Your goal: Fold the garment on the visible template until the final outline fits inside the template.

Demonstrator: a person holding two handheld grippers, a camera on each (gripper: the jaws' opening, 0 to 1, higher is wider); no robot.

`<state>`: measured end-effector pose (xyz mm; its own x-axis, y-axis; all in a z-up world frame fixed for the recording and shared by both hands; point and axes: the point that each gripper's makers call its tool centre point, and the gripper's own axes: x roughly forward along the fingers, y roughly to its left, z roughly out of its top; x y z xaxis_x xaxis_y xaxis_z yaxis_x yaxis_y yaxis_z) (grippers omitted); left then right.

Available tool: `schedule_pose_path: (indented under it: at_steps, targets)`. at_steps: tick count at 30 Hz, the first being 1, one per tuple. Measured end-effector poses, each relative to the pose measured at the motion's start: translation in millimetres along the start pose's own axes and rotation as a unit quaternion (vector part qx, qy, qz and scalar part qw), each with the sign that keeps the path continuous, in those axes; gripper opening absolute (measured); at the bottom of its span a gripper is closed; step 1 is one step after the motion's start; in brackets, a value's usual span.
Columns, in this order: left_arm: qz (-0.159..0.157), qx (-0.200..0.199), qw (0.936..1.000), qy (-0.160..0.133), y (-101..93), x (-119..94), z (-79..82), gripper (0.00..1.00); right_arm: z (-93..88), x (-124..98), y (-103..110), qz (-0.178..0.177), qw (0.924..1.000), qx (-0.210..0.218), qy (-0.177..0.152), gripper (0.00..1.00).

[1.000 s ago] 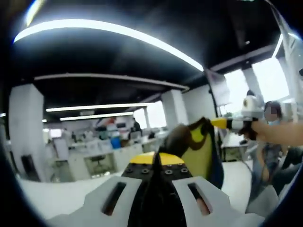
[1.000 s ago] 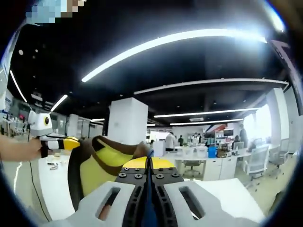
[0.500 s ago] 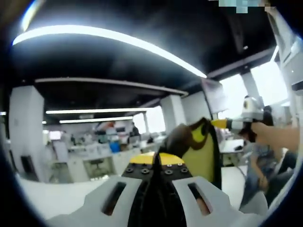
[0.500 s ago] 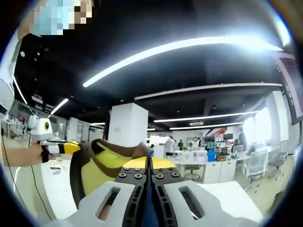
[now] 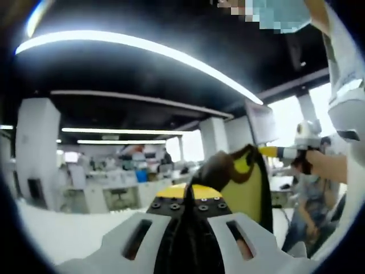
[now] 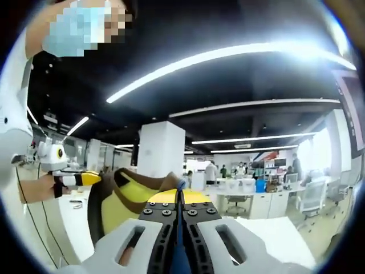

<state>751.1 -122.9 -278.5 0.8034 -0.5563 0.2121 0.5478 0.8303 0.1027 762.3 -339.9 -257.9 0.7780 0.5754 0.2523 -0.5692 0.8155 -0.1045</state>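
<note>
Garment [image 5: 242, 182]: yellow with dark brown trim, held up in the air and stretched between both grippers.
Left gripper [image 5: 191, 201]: jaws closed on one garment edge.
Right gripper [image 6: 178, 201]: jaws clamped on the other edge.
Background: office desks [image 6: 245, 191], white pillar [image 6: 159, 151], ceiling light strips [image 5: 142, 51].

We count one garment [image 5: 242, 185], yellow with dark trim, at lower centre of the left gripper view, and two tools: the left tool [image 5: 191, 208] rising from the bottom edge there, and the right tool [image 5: 272, 151] entering at the right edge. In the right gripper view we again count one garment [image 6: 128, 197], the right tool [image 6: 178, 208] at bottom centre and the left tool [image 6: 85, 179] at the left. We see one white pillar [image 6: 159, 151] at centre, and three long ceiling light strips [image 6: 228, 54] across the upper right.
</note>
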Motion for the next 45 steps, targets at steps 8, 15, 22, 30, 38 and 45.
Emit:
schedule_pose_path:
  at_steps: [8,15,22,30,38,45]
  targets:
    - [0.004,-0.02,0.9993,0.03,-11.4,-19,-2.8,0.0,-0.6,-15,15,0.012,0.9993,0.007,0.034,0.01]
    - [0.017,-0.036,0.9981,0.048,-10.0,-22,-16.1,0.0,-12.3,-19,19,0.009,0.9987,0.024,0.045,0.01]
    - [0.029,-0.042,0.9962,0.071,-1.2,-14,-43.8,0.0,-41.5,-6,14,0.01,0.9983,0.026,0.051,0.01]
    - [0.038,-0.055,0.9944,0.082,16.8,7,-85.3,0.0,-89.8,18,2,0.012,0.9964,0.042,0.073,0.01]
    - [0.052,-0.061,0.993,0.087,33.2,19,-105.7,0.0,-115.2,40,-17,0.0,0.9962,0.052,0.07,0.01]
    - [0.04,-0.04,0.9949,0.084,26.1,20,-95.6,0.0,-103.3,35,-17,-0.003,0.9966,0.055,0.061,0.01]
